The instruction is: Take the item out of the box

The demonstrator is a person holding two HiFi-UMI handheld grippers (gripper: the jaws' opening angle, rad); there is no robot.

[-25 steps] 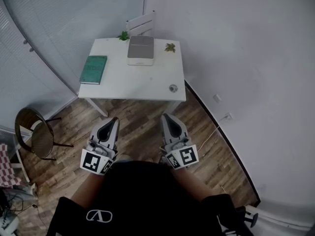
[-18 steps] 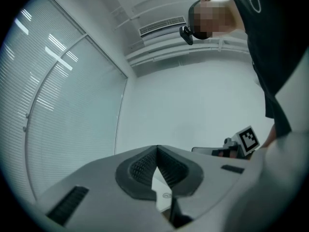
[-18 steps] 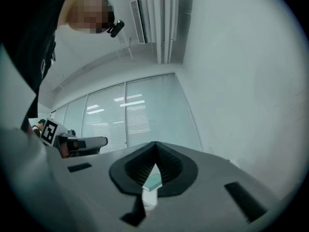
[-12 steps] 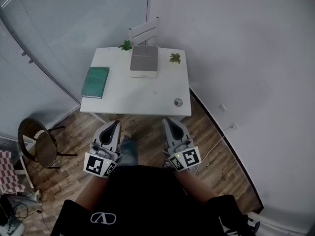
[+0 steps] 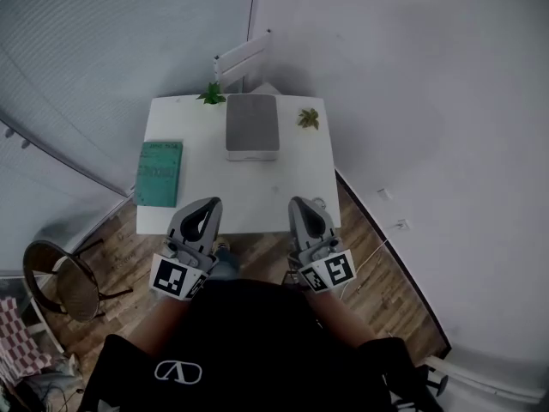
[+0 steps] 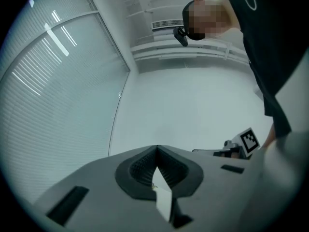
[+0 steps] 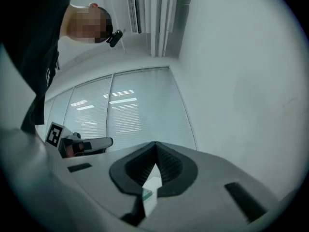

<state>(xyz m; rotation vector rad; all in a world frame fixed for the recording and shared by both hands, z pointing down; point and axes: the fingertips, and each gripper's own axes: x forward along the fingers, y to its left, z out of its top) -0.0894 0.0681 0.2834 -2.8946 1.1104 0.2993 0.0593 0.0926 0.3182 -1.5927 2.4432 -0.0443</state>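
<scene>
White table (image 5: 257,187) with closed grey box (image 5: 252,125), contents hidden; left claw (image 5: 209,204) and right claw (image 5: 302,202) both together, empty.

Matt white table (image 5: 225,187), matt grey box (image 5: 252,125), wood-plank floor (image 5: 386,303)

The one white counter (image 5: 240,187) carries one grey box (image 5: 252,125), one green book (image 5: 159,172) and two small plants (image 5: 211,94) (image 5: 309,118). Chairs: two, namely one white chair (image 5: 243,58) and one round chair (image 5: 62,277). Tongs: two, namely left tongs (image 5: 203,215) and right tongs (image 5: 307,215).
</scene>
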